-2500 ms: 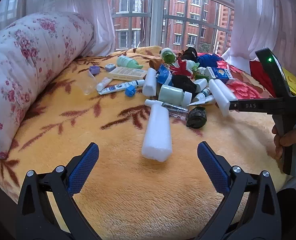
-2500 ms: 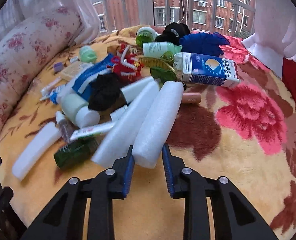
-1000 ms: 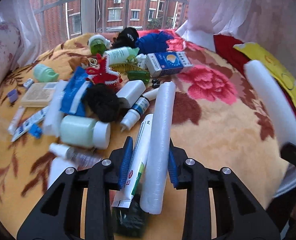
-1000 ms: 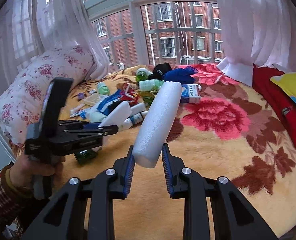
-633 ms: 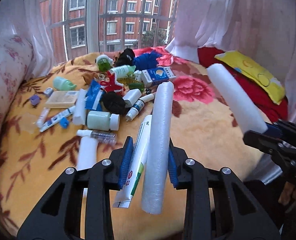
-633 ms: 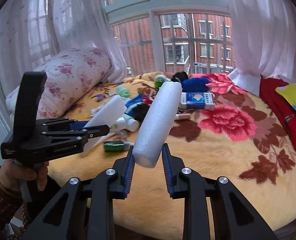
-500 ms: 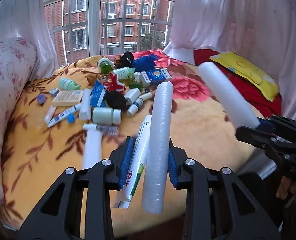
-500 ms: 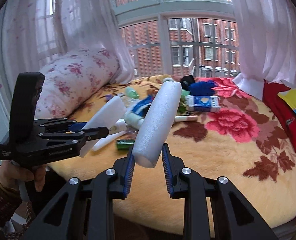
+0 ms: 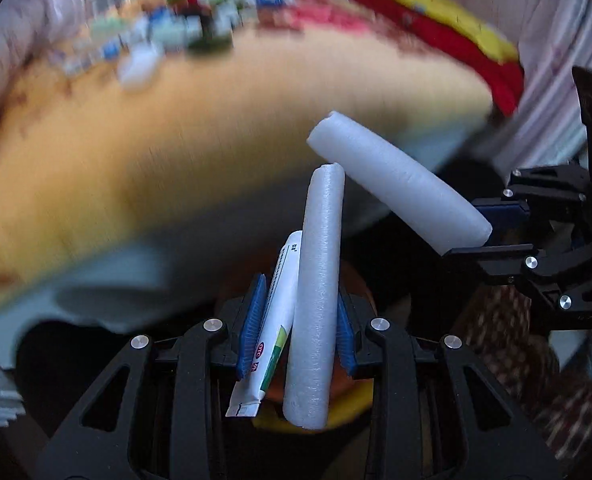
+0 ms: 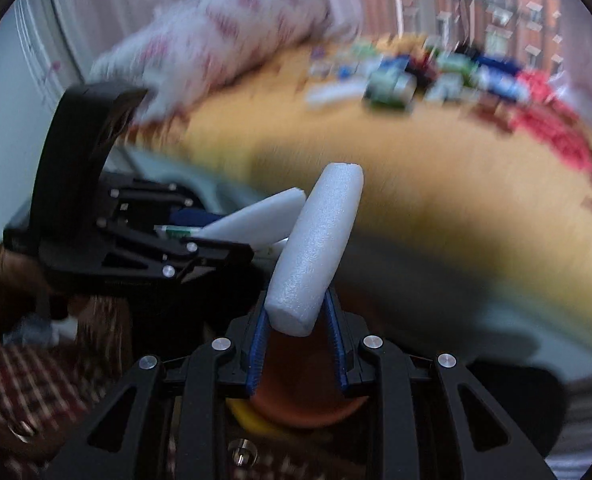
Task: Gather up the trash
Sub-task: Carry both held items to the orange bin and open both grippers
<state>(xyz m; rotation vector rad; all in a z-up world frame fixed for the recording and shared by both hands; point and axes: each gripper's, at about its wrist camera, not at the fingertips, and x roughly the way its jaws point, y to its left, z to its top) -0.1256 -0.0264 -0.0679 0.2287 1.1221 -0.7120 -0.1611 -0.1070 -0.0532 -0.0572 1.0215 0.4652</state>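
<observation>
My left gripper (image 9: 297, 330) is shut on a long white foam tube (image 9: 317, 292) and a white toothpaste tube (image 9: 274, 332), side by side between the blue pads. My right gripper (image 10: 296, 342) is shut on a thicker white foam cylinder (image 10: 315, 248). That cylinder also shows in the left wrist view (image 9: 395, 188), its far end near the tip of my foam tube. The left gripper and its foam show in the right wrist view (image 10: 136, 236). Both grippers hang beside the bed, over an orange and yellow container (image 10: 299, 408) that is mostly hidden.
The bed with its yellow blanket (image 9: 176, 148) is blurred behind and above both grippers. Its pile of bottles, tubes and boxes (image 10: 395, 76) lies far back. A floral pillow (image 10: 224, 40) lies at the left. A red and yellow cloth (image 9: 455, 40) lies at the right.
Both grippers have swung down and away from the bed top with their loads still gripped. The view is now motion-blurred, and the orange container has come in under the fingers.
</observation>
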